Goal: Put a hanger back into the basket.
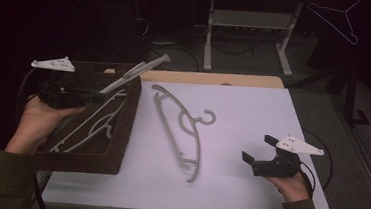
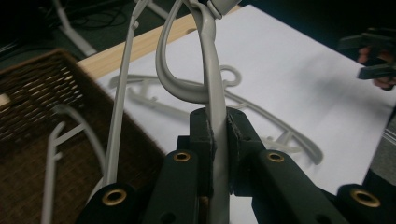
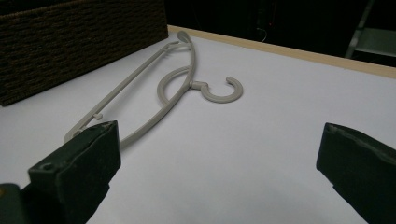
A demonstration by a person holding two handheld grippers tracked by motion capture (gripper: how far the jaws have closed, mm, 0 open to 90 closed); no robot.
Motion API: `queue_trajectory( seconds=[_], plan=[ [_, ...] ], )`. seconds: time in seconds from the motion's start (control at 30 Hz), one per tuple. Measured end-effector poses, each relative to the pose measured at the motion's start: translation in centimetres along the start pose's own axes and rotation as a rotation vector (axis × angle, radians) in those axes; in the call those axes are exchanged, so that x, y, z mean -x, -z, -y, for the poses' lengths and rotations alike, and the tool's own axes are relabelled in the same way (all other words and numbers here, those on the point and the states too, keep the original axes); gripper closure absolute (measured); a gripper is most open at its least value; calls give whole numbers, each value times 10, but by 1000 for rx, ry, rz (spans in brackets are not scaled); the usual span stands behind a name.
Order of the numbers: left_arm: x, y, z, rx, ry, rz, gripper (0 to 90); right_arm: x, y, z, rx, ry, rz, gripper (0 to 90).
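Note:
My left gripper (image 1: 95,96) hovers over the brown wicker basket (image 1: 124,130), shut on a grey plastic hanger (image 1: 136,70) that slants up and to the right above the rim. In the left gripper view the jaws (image 2: 219,137) pinch that hanger's bar (image 2: 210,79). Another pale hanger (image 1: 97,122) lies inside the basket (image 2: 32,93). A third grey hanger (image 1: 181,129) lies flat mid-table, hook pointing right. My right gripper (image 1: 259,148) rests open near the front right of the table, with nothing between its jaws (image 3: 222,140), facing the flat hanger (image 3: 177,88).
The white table (image 1: 253,110) has a wooden strip along its back edge. Behind it stand the legs of another table (image 1: 209,36). A thin wire hanger (image 1: 338,21) hangs at the top right. The floor around is dark.

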State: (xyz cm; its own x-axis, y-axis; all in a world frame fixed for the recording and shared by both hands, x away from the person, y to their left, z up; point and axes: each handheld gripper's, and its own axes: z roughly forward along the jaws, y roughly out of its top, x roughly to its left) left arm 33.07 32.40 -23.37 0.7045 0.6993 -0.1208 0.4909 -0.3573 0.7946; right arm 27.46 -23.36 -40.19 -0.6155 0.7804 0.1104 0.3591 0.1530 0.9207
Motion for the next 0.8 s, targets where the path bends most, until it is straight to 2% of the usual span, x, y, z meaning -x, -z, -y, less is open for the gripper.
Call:
queue_trajectory(
  seconds=[0.43, 0.8],
  plan=[
    [-35, 27, 24, -4, 54, -52, 826, 1, 0, 0, -2, 0, 7, 0],
    [-53, 45, 48, -20, 89, -94, 825, 3, -1, 1, -6, -5, 12, 0]
  ],
)
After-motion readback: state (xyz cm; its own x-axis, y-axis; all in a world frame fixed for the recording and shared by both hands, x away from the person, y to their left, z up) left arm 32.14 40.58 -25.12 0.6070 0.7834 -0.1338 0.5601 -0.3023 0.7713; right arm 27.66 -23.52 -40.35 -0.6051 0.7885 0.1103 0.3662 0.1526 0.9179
